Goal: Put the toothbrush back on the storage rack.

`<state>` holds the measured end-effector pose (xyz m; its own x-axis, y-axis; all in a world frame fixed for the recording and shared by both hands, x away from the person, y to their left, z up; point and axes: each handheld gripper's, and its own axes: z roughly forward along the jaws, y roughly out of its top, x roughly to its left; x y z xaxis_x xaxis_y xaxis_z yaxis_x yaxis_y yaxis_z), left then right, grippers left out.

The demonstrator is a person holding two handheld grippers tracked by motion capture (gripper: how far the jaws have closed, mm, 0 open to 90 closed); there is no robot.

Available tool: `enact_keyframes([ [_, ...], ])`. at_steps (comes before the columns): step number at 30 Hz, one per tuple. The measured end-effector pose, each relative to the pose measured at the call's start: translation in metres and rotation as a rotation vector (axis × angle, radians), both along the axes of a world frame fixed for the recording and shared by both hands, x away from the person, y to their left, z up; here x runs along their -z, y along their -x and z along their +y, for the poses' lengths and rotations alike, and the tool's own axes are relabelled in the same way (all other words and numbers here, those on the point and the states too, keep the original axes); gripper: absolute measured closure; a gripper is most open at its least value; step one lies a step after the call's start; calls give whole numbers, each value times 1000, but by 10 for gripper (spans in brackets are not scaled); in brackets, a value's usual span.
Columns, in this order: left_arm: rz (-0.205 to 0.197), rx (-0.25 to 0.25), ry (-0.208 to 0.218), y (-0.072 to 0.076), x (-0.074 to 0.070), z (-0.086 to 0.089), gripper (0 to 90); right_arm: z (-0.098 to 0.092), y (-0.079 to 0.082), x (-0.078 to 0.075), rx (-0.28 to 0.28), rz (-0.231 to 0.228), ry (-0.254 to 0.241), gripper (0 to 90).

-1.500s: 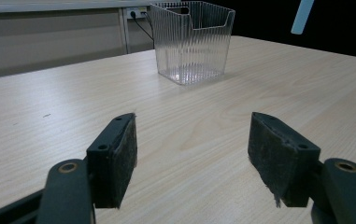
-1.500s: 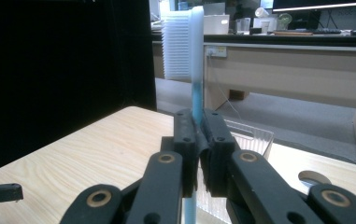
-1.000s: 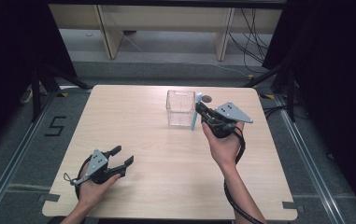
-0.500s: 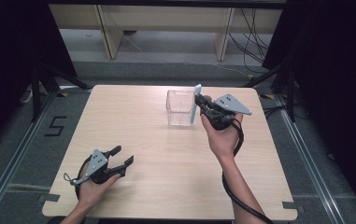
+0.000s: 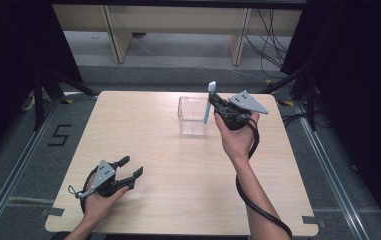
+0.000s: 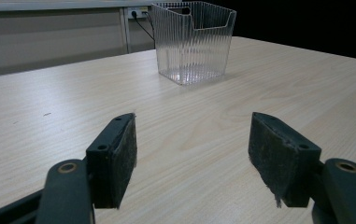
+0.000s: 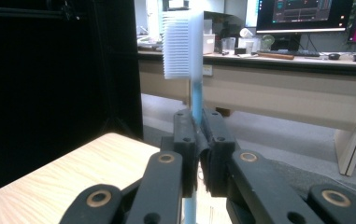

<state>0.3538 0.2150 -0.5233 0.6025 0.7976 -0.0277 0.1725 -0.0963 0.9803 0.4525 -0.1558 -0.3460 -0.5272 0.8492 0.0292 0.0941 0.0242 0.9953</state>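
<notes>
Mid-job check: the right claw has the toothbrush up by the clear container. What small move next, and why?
Probably shift the right claw left over the clear container, then lower. The toothbrush is clamped upright, bristles up, beside the container's right wall rather than above its opening.

Left gripper (image 5: 129, 168): black, grey triangular plate | right gripper (image 5: 217, 104): black jaws, brass-ringed screws, black cable

Pale wood table (image 5: 178, 150) with one clear ribbed box (image 5: 193, 116) standing on it.

The box stands upright on the far half of the table, just beside the raised right gripper (image 5: 217, 106) on its left, and well ahead of the left gripper (image 5: 130, 167), which rests low near the table's near edge. In the left gripper view the box (image 6: 193, 42) stands beyond the jaws.
</notes>
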Motion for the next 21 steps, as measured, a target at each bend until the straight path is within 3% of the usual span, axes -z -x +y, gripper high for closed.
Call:
enact_keyframes([
  [21, -10, 5, 19, -1, 1, 0, 324, 3, -23, -6, 28, -13, -19, 859],
])
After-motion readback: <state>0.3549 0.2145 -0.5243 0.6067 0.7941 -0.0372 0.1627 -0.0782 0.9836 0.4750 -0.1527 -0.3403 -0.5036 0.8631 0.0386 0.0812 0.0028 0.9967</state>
